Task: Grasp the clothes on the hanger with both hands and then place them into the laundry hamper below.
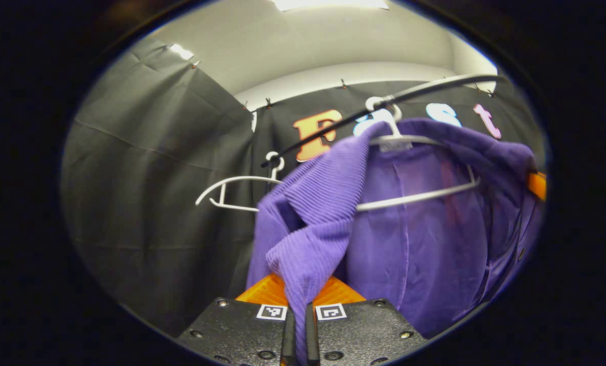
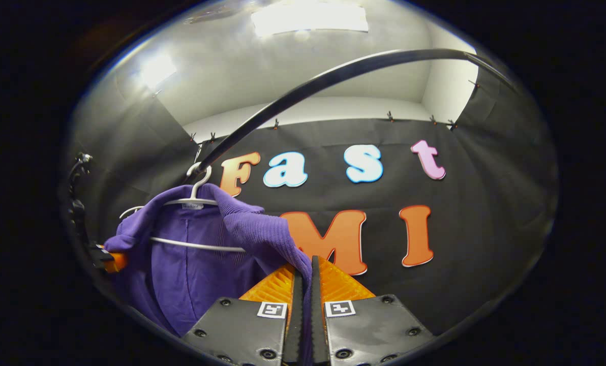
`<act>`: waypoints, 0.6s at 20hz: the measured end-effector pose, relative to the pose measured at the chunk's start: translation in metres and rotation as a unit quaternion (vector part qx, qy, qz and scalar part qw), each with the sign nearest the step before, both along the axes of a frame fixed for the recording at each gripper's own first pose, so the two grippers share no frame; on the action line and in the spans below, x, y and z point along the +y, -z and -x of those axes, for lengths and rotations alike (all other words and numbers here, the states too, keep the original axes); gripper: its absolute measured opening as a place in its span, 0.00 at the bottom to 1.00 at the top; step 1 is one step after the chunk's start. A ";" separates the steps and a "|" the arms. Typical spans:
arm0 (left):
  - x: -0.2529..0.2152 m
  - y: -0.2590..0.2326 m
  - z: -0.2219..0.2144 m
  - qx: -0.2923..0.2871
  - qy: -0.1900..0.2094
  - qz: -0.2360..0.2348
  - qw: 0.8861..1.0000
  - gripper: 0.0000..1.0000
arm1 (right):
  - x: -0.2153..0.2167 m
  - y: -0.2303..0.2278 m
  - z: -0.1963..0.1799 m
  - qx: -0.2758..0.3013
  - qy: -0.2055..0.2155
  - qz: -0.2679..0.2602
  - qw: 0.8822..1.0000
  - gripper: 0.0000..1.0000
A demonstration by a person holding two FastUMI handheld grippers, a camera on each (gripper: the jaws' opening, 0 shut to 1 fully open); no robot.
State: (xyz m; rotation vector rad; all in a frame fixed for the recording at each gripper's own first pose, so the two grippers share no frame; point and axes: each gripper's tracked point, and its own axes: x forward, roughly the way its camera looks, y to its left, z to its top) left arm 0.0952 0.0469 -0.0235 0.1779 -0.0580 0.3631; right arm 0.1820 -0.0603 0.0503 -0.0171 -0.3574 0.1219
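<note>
Your left gripper [image 1: 296, 305] is pointing up and forward at the purple garment [image 1: 415, 229], and its two fingers are pressing together on a ribbed fold of the cloth, which is running down between them. In the left gripper view the garment is hanging on a white hanger [image 1: 415, 195], whose hook is sitting on the dark rail [image 1: 333, 133]. The ribbed part is draping off the hanger's left shoulder, so the bar on that side is showing bare. A second white hanger [image 1: 237, 190], carrying nothing, is hanging from the same rail farther left, well apart from the garment.

Your right gripper [image 2: 305, 284] is angled upward as well, toward the booth's back wall. Its fingers are closing on a ribbed strip of the purple garment [image 2: 196, 269], which is stretching from the hanger's [image 2: 191, 223] shoulder across to the fingers. In the right gripper view the hook is resting on the rail [image 2: 333, 76], which is arching overhead. The garment's far edge is reaching the other gripper [image 2: 107, 259] at the left rim of that view; its grip cannot be made out there.

The garment is hanging on the hanger, stretched between both grippers.
</note>
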 end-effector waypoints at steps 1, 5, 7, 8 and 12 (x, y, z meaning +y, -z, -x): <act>0.016 -0.021 0.003 -0.016 -0.011 -0.001 1.000 0.05 | -0.004 -0.005 -0.004 -0.007 0.016 0.003 1.000 0.14; 0.062 -0.090 -0.009 -0.045 -0.030 -0.023 0.998 0.08 | -0.016 -0.023 -0.022 -0.031 0.069 0.015 0.997 0.10; 0.079 -0.112 -0.023 -0.055 -0.025 -0.016 0.998 0.05 | -0.018 -0.032 -0.029 -0.041 0.085 0.024 0.995 0.14; 0.088 -0.115 -0.034 -0.057 -0.019 -0.002 0.998 0.07 | -0.018 -0.035 -0.031 -0.044 0.090 0.026 0.995 0.10; 0.135 -0.079 -0.075 -0.012 -0.022 0.038 0.999 0.08 | 0.006 -0.031 -0.034 -0.030 0.051 0.009 0.998 0.14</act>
